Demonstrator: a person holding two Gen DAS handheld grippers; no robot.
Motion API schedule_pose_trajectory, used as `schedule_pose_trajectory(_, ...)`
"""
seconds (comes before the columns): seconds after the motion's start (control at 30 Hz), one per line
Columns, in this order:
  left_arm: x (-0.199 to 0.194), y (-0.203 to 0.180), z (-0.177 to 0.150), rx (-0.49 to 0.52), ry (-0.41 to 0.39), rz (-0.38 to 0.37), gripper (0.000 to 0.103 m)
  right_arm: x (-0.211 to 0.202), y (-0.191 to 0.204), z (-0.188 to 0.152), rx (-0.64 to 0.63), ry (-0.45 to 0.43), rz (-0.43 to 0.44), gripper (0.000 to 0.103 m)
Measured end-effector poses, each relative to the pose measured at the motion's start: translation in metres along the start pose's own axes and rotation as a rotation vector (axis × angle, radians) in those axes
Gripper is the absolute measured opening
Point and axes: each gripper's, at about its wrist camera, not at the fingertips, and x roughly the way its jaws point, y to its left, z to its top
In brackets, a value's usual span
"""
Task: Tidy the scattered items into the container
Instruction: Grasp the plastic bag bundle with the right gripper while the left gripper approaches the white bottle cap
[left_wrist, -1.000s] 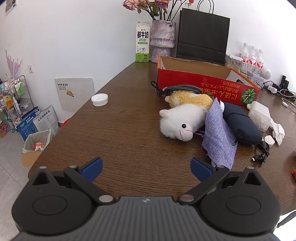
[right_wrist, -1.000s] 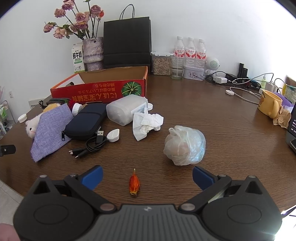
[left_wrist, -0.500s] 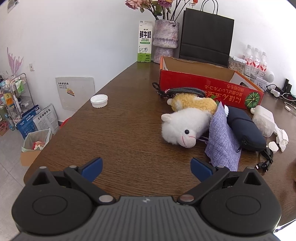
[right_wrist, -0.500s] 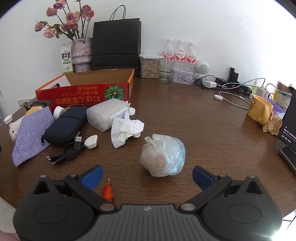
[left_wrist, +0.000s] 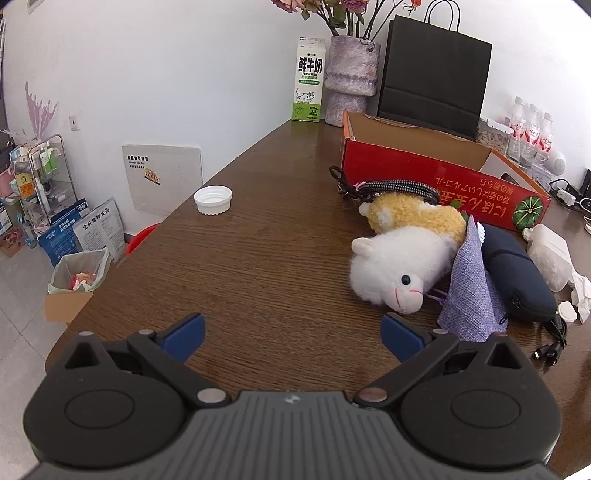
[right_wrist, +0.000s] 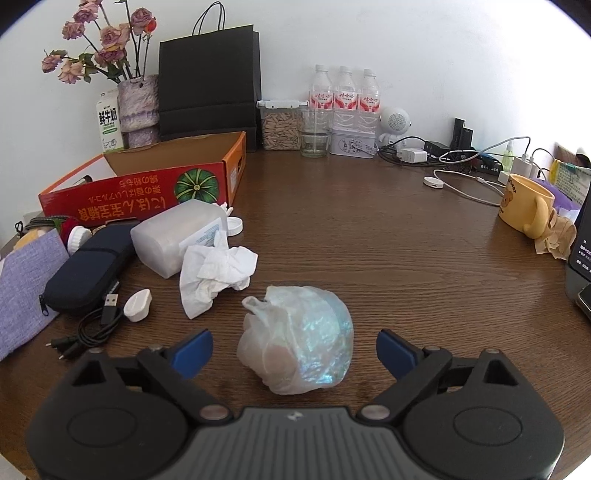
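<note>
While red box (right_wrist: 122, 192) sits open, tied plastic bag (right_wrist: 299, 339) lies btwn right gripper (right_wrist: 294, 350) jaws.

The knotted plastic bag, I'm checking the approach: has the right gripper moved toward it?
Yes. The right gripper has closed in: the plastic bag now sits between its open jaws.

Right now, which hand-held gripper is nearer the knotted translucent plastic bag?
Right. The right hand-held gripper has the knotted translucent plastic bag between its open jaws, untouched. The left hand-held gripper hovers over bare tabletop; the bag is outside its view.
</note>
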Motion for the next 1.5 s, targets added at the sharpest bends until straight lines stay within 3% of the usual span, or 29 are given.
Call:
schedule_pose_trajectory(0.13, 0.004, 0.004, 0.001, -0.005, -0.001, 0.008, 0.103, 0.007, 0.001, 0.0, 0.0, 0.0, 0.021, 0.09)
schedule_pose_trajectory(0.23, 0.007, 0.007, 0.005, -0.009, -0.008, 0.017, 0.103, 0.011, 0.004, 0.001, -0.003, 0.01, 0.023, 0.074)
schedule_pose_trajectory(0.3, 0.009, 0.01, 0.009, -0.011, -0.017, 0.027, 0.103, 0.013, 0.004, 0.002, 0.002, 0.012, 0.039, 0.057)
schedule_pose_trajectory(0.5, 0.017, 0.024, 0.022, -0.033, -0.035, 0.047, 0.103, 0.016, 0.008, 0.009, 0.008, -0.021, 0.069, 0.047)
schedule_pose_trajectory(0.87, 0.045, 0.052, 0.052, -0.023, -0.059, 0.124, 0.103, 0.019, 0.031, 0.037, -0.009, -0.095, 0.101, 0.046)
schedule_pose_trajectory(1.17, 0.107, 0.074, 0.089, 0.023, -0.033, 0.174, 0.103, 0.039, 0.062, 0.056, -0.021, -0.098, 0.121, 0.047)
schedule_pose_trajectory(1.43, 0.131, 0.073, 0.096, 0.033, -0.008, 0.123, 0.103, 0.05, 0.08, 0.066, -0.039, -0.1, 0.13, 0.047)
schedule_pose_trajectory(1.5, 0.133, 0.072, 0.098, 0.03, -0.01, 0.121, 0.098, 0.052, 0.083, 0.067, -0.045, -0.102, 0.128, 0.047)
